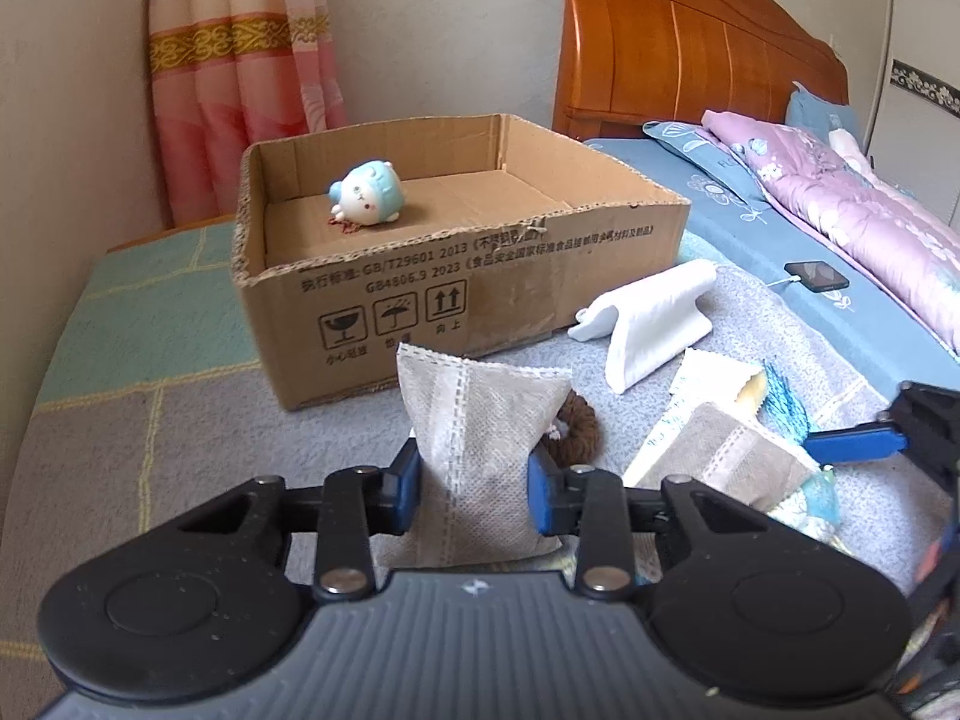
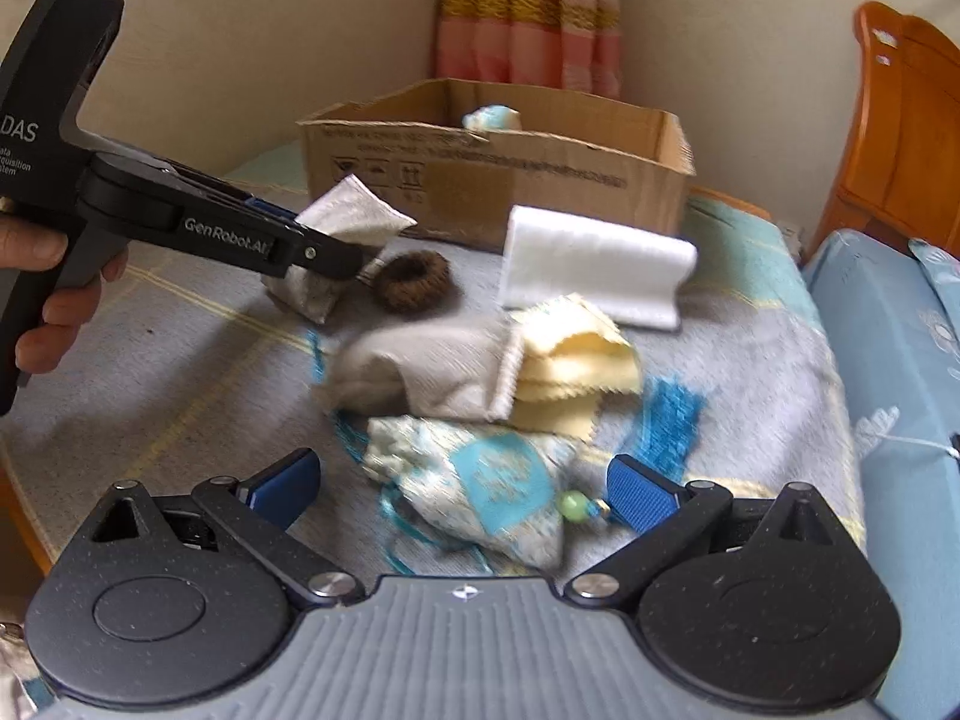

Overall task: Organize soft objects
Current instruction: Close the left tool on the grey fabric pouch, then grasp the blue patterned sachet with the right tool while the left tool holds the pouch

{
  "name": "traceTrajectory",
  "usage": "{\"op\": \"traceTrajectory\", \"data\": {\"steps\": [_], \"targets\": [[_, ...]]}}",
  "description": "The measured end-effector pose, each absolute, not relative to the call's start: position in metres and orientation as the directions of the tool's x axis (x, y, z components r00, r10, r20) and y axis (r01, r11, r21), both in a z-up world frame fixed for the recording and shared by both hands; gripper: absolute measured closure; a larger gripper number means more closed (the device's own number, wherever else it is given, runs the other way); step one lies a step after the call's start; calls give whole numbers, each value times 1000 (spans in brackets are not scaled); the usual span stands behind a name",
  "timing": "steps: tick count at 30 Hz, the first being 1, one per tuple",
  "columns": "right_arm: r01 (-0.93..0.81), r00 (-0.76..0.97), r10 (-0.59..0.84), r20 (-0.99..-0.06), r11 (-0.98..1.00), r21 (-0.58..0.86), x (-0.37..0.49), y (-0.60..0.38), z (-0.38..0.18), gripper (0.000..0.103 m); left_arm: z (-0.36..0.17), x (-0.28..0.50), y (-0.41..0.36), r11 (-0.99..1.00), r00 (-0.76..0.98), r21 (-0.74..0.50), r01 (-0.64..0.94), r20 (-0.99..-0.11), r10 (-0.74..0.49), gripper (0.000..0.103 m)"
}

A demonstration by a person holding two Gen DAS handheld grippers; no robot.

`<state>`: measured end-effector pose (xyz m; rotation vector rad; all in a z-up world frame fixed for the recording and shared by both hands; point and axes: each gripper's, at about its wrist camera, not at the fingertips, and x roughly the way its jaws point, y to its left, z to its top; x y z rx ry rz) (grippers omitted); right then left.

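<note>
soft daylight, fisheye edges (right view blurred)

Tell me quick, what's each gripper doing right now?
Left gripper: closed on the grey sachet.
Right gripper: open, holding nothing, jaws either side of the patterned pouch.

A small blue-and-white plush toy (image 1: 367,197) lies in the open brown cardboard box (image 1: 480,276) on the grey checked blanket (image 1: 180,420). Before the box lie a grey fabric pouch (image 1: 480,450), a brown knitted ring (image 1: 579,426) just right of it, and a folded white cloth (image 1: 654,315) further right.
</note>
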<state>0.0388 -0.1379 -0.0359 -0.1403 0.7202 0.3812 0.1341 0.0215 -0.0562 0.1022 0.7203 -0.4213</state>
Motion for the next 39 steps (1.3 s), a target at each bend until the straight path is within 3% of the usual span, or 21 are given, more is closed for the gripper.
{"op": "traceTrajectory", "data": {"steps": [9, 14, 22, 39], "targets": [[-546, 552, 441, -708, 833, 93, 22, -122, -33, 0, -44, 113, 36, 892, 611, -61, 447, -708, -354, 69], [-550, 570, 413, -710, 834, 44, 14, -116, -35, 0, -53, 110, 35, 896, 593, -58, 441, -731, -339, 67], [-545, 597, 399, -696, 838, 14, 16, -117, -39, 0, -69, 109, 32, 920, 614, -65, 388, -726, -310, 47], [-631, 545, 466, -697, 775, 26, 12, -88, -35, 0, -71, 109, 38, 929, 621, -83, 362, -722, -306, 42]]}}
